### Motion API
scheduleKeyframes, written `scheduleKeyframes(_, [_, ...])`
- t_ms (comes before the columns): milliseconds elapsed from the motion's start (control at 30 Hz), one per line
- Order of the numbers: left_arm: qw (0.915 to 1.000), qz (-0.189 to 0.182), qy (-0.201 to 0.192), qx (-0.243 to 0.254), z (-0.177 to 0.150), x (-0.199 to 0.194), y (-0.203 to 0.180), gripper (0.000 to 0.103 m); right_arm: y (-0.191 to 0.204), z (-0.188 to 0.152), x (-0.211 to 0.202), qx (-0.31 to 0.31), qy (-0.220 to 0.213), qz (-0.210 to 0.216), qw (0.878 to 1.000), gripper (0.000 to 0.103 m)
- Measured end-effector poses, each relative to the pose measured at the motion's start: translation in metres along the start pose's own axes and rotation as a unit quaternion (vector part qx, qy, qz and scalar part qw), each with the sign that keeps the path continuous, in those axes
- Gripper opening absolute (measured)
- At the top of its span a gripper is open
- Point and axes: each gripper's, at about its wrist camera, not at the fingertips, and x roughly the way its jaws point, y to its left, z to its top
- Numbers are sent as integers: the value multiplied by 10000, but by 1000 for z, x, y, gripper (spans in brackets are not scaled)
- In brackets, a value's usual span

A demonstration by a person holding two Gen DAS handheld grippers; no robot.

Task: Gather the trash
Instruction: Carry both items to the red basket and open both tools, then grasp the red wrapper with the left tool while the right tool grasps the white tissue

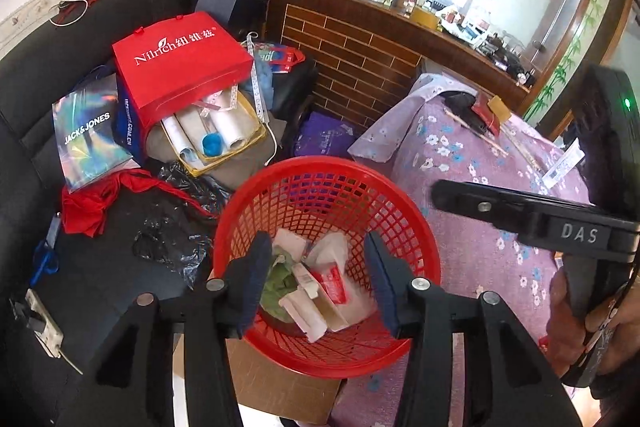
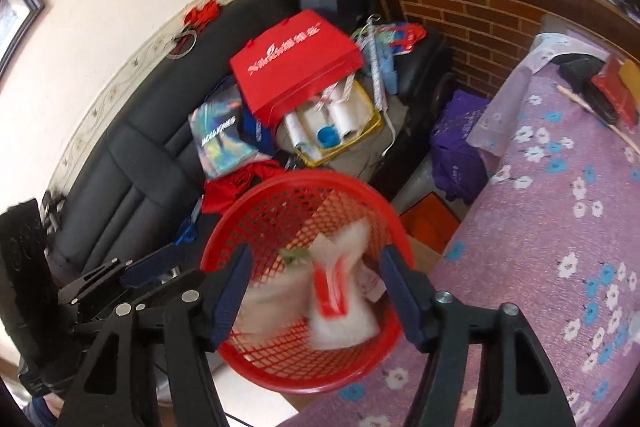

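Note:
A red mesh basket (image 1: 328, 163) stands between a sofa and a table, and both grippers hang over it. It holds trash: a green wrapper (image 1: 280, 281), a white carton (image 1: 304, 311) and a red-and-white packet (image 1: 334, 281). My left gripper (image 1: 316, 279) is open above this pile, its blue pads touching nothing. In the right wrist view my right gripper (image 2: 318, 291) is open over the basket (image 2: 304, 183). A blurred white packet with a red stripe (image 2: 340, 299) sits inside the basket between and below its fingers, clear of the pads. The right gripper (image 1: 444, 193) also shows side-on, held by a hand (image 1: 592, 319).
A black sofa (image 1: 60, 67) on the left is piled with a red paper bag (image 1: 180, 67), a shiny printed bag (image 1: 90, 139), paper rolls and black plastic film. The table with a purple floral cloth (image 1: 480, 227) is at the right. A cardboard box (image 1: 280, 387) lies under the basket.

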Motion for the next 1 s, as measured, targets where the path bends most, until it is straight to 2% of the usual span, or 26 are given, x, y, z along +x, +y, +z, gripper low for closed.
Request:
scheduleKeyframes(167, [9991,-183,-107,378,-7,-13,-18,51,-19,-18,-38,370,-216,-226,9988,71])
scheduleKeyframes(300, [9949,-626,-45,793,-17,-13,-53,55,-36,-51,-70,712,-292,-553,9955,71])
scheduleKeyframes(400, [9873,-1123,131,1116,-31,-9,-90,57,-53,-78,-90,1058,-279,-722,9914,71])
scheduleKeyframes(467, [9807,-1432,266,1307,-41,-6,-115,64,-66,-96,-107,1289,-304,-803,9879,71])
scheduleKeyframes(567, [9717,-1728,408,1556,-55,-3,-150,67,-88,-122,-138,1607,-407,-905,9820,71])
scheduleKeyframes(700, [9597,-1984,746,1844,-80,1,-206,68,-129,-157,-199,2012,-810,-1126,9697,71])
scheduleKeyframes(800, [9526,-2073,964,2007,-103,2,-245,75,-163,-179,-236,2232,-1008,-1238,9616,71])
scheduleKeyframes(1000, [9541,-2005,1586,1560,-150,22,-302,76,-222,-218,-286,2339,-983,-1369,9575,71])
